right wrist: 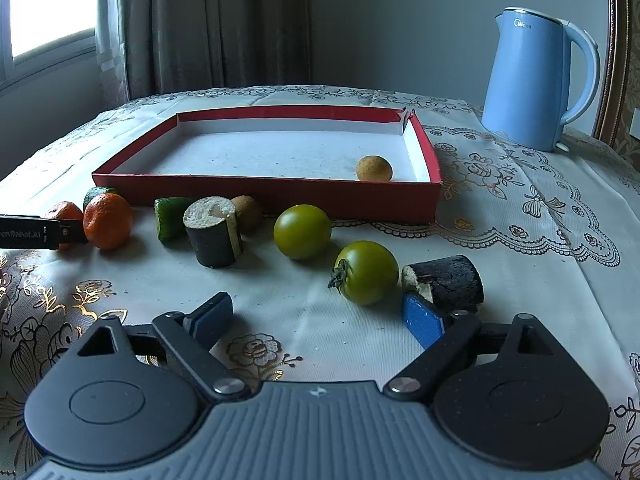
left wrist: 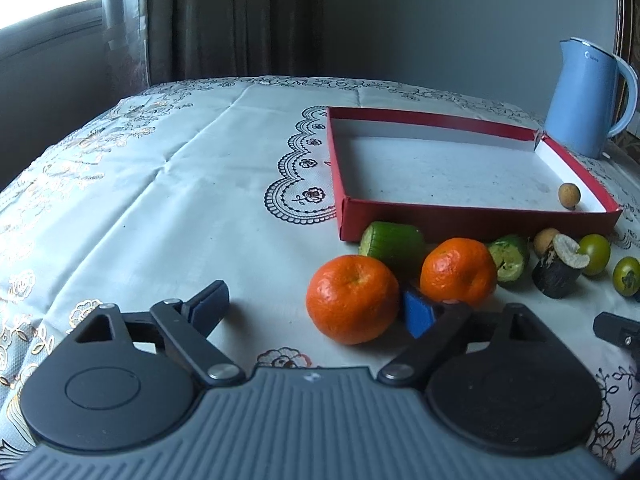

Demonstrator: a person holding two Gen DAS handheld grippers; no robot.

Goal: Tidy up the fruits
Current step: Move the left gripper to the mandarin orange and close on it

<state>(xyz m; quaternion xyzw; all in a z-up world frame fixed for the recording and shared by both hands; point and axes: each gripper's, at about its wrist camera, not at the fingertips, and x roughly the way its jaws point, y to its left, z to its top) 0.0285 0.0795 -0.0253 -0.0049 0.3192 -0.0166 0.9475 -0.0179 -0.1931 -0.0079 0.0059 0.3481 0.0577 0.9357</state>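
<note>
A red tray (left wrist: 472,224) (right wrist: 264,196) with a white floor holds one small brown fruit (left wrist: 569,193) (right wrist: 374,168). In front of it lie two oranges (left wrist: 352,298) (left wrist: 458,271), green cucumber pieces (left wrist: 394,242) (left wrist: 510,258), dark cut pieces (right wrist: 214,232) (right wrist: 444,280), another brown fruit (right wrist: 247,212) and two green tomatoes (right wrist: 302,231) (right wrist: 366,272). My left gripper (left wrist: 316,304) is open, with the near orange between its fingers, close to the right one. My right gripper (right wrist: 318,314) is open just before the near tomato.
A blue kettle (left wrist: 582,96) (right wrist: 534,80) stands at the back right on the patterned tablecloth (left wrist: 180,184). Curtains and a window are behind the table. The left gripper's side (right wrist: 36,232) shows at the left edge of the right wrist view.
</note>
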